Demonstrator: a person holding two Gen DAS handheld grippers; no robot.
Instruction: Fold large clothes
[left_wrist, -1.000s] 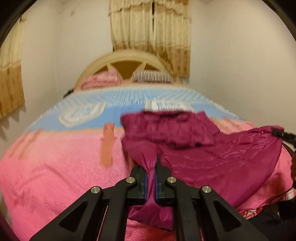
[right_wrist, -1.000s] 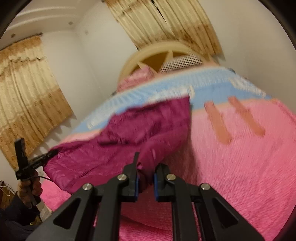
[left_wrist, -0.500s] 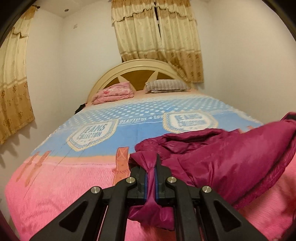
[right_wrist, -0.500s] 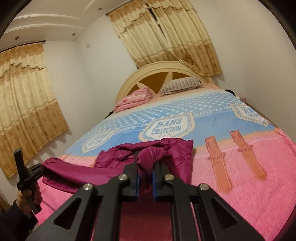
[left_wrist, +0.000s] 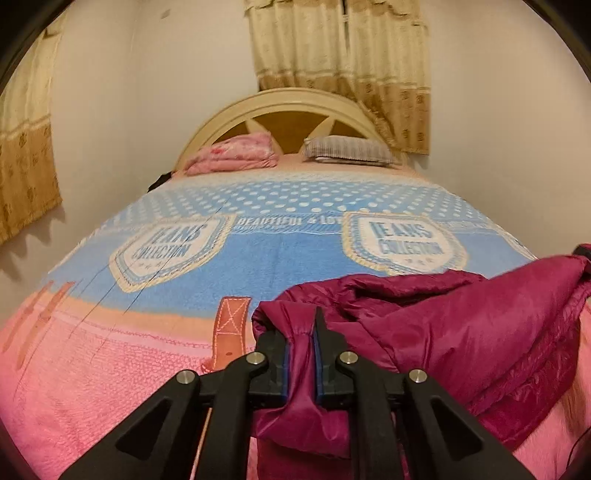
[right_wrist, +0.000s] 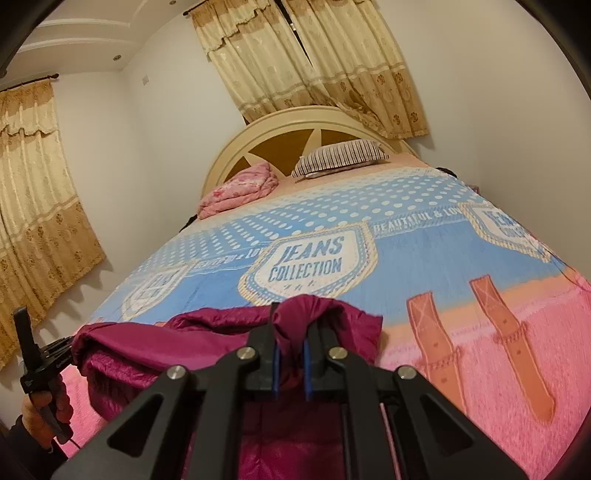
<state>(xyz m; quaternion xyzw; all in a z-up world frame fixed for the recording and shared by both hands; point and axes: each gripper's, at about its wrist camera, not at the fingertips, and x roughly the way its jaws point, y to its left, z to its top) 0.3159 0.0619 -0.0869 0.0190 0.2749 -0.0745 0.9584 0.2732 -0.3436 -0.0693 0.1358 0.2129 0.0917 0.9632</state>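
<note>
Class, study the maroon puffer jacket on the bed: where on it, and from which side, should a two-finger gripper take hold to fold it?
Grip the maroon jacket at its outer edges, coming from the foot of the bed. There the padding gathers thin enough to fit between fingers, as the left gripper and right gripper show, each shut on a bunched edge. The puffy middle looks too thick.

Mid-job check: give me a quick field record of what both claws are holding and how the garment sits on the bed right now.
garment: maroon puffy jacket, bunched, lying on the pink end of the bedspread
left claw: shut on a pinched fold of the jacket
right claw: shut on another pinched fold of the jacket
span: fabric runs between the two claws
fold state: not yet flat or squared; layers rumpled
far end of bed: pink folded blanket and striped pillow by the headboard
</note>
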